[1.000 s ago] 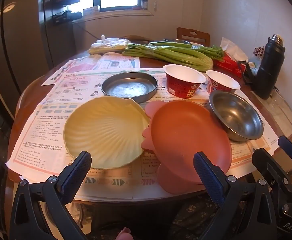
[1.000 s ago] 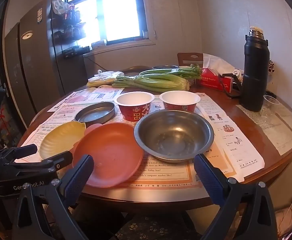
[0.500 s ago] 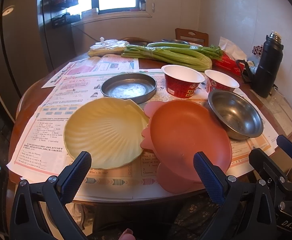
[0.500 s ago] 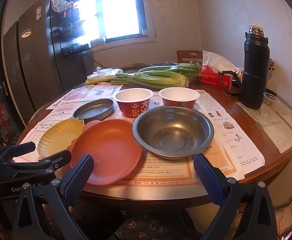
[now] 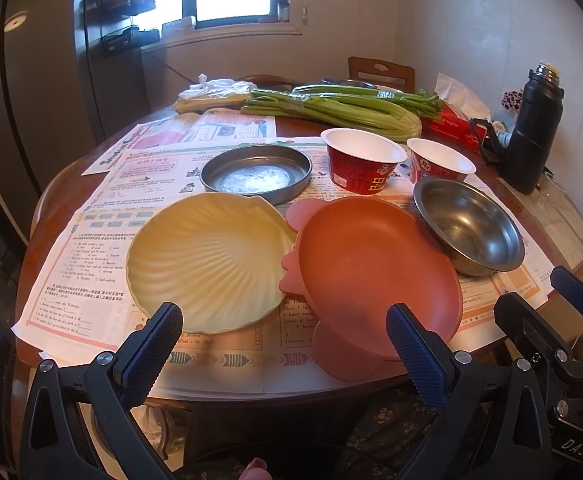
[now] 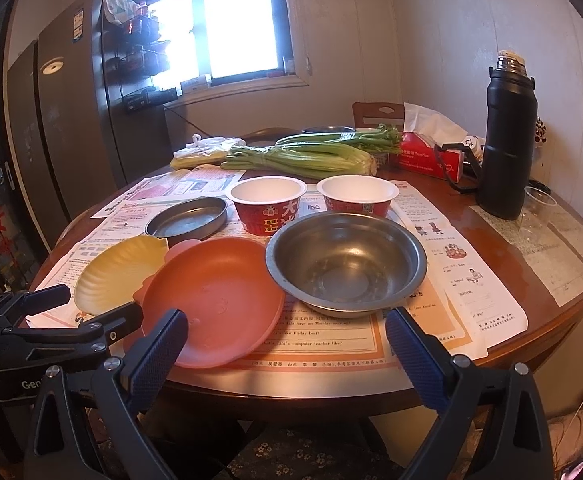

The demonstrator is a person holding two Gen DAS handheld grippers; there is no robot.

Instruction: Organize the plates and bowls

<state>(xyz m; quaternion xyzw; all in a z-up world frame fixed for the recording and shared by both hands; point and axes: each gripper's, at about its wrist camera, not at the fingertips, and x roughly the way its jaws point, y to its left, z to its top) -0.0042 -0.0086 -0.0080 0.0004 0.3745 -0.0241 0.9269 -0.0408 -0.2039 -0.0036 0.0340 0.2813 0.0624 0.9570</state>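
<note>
On the round table's newspaper lie a yellow shell-shaped plate (image 5: 207, 264) (image 6: 115, 274), an orange-pink plate (image 5: 375, 268) (image 6: 215, 300), a steel bowl (image 5: 469, 228) (image 6: 347, 264), a flat steel dish (image 5: 256, 174) (image 6: 187, 222) and two red paper bowls (image 5: 361, 164) (image 6: 269, 204), (image 5: 439, 166) (image 6: 357, 198). My left gripper (image 5: 283, 344) hovers open at the near edge, in front of the yellow and orange plates. My right gripper (image 6: 285, 348) is open too, before the orange plate and steel bowl. Neither holds anything.
Celery stalks (image 5: 331, 108) (image 6: 299, 156), a bagged bundle (image 5: 211, 94), a red tissue box (image 6: 427, 156) and a black flask (image 5: 533, 128) (image 6: 505, 140) stand at the back. A clear plastic cup (image 6: 537, 208) sits by the flask. A wooden chair (image 5: 381, 72) stands behind.
Both grippers have drifted slightly forward toward the table; the dishes look a little closer. Nothing on the table has moved, and both grippers stay open.
</note>
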